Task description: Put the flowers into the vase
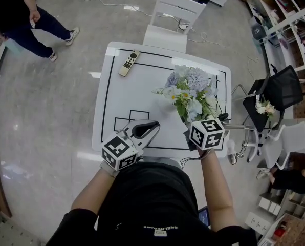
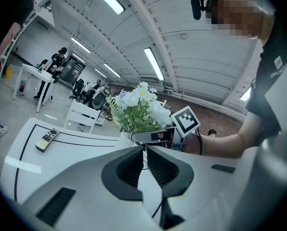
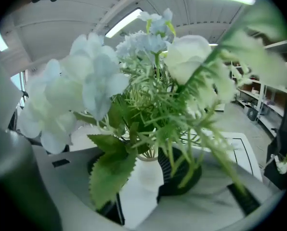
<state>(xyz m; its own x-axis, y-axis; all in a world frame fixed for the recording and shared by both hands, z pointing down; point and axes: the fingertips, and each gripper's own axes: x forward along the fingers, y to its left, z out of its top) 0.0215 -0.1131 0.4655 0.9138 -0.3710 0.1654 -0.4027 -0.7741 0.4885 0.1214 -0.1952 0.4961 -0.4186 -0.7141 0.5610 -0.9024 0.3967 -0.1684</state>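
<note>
Standing between the right tongs (image 3: 139, 171), flowers (image 3: 148, 81) in vase (image 3: 148, 178)

Bright ceiling strip lights (image 2: 155, 64); floor (image 1: 50, 101) glare; dark fisheye edges; flowers (image 3: 148, 76) blurred.

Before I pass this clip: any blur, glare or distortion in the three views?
Head view: sharp, fisheye-bent edges, glare on the floor. Left gripper view: heavy barrel distortion, dark corners, bright ceiling lights. Right gripper view: the flowers crowd the lens, nearest blooms soft.
</note>
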